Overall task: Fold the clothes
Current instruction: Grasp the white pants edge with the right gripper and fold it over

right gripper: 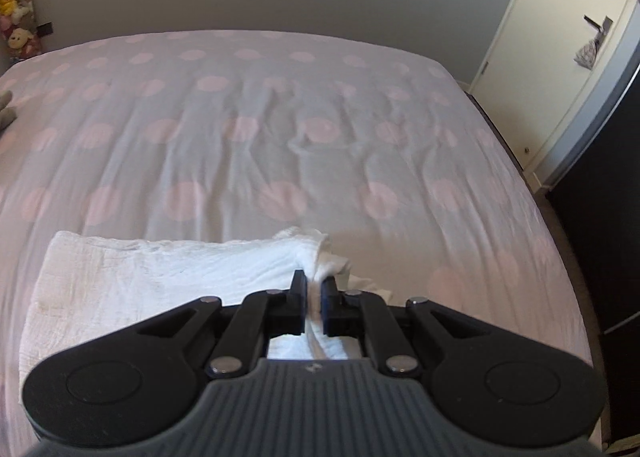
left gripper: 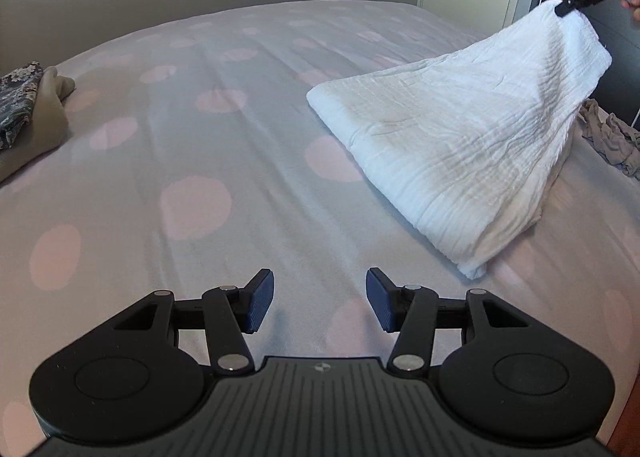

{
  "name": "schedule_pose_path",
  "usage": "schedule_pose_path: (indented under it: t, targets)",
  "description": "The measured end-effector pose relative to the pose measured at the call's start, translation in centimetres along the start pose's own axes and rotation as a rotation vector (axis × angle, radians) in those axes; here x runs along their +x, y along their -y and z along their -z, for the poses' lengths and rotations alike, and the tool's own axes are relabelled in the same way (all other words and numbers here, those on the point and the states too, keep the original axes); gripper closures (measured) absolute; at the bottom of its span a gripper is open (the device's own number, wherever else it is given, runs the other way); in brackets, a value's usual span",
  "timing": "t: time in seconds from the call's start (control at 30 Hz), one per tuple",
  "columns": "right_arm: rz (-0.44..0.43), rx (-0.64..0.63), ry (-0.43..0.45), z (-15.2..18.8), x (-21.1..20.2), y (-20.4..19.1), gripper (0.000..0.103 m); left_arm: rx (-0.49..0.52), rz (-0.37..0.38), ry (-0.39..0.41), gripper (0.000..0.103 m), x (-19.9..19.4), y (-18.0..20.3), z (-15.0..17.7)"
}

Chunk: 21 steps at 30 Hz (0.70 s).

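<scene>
One white cloth [left gripper: 460, 137] lies on a bed [left gripper: 200, 137] covered in pink dots. Two tools are in view. The right tool [right gripper: 315, 293] has one corner of the cloth pinched between its fingers and lifted, so the cloth slopes up from the bed toward the door [right gripper: 560, 57]. The left tool [left gripper: 320, 299] hangs over bare sheet with fingers wide apart, holding nothing. One pile of folded clothes [left gripper: 28, 113] sits at the far left and one crumpled beige garment [left gripper: 612, 137] at the right.

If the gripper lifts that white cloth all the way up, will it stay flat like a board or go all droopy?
Probably droopy. The white cloth already hangs in a soft tent from the corner pinched by the right gripper, its other end lying on the bed. Its crinkly, thin weave suggests it is light. The folded layers may slip apart, since only one corner is held.
</scene>
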State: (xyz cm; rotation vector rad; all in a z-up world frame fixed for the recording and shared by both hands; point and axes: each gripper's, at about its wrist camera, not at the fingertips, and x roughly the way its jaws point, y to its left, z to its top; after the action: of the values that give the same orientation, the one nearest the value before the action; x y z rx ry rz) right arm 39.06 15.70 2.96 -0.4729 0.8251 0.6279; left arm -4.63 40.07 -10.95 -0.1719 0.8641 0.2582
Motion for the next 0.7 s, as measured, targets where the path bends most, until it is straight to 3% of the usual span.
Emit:
schedule_pose_path:
  t: [0.17,0.4,0.53,0.6,0.63,0.7]
  targets:
    - [-0.019,0.073,-0.088,3.1,6.9,3.4,0.094,-0.073,0.062,-0.001,0.052,2.6,0.5,-3.2]
    - [-0.057,0.128,-0.125,6.1,13.7,5.1,0.093,-0.196,0.092,-0.015,0.049,6.8,1.4,-6.7]
    - [-0.059,0.116,-0.114,7.3,15.1,5.4,0.074,-0.277,0.101,-0.057,0.049,8.8,1.6,-6.8]
    - [-0.068,0.109,-0.079,7.6,14.3,6.0,0.06,-0.305,0.091,-0.075,0.048,9.2,1.7,-6.6]
    - [-0.068,0.119,-0.061,7.8,13.7,6.6,0.045,-0.318,0.087,-0.083,0.045,9.4,1.8,-6.5]
    - [-0.082,0.153,-0.034,8.3,12.9,7.8,0.032,-0.34,0.083,-0.09,0.042,9.3,2.0,-6.3]
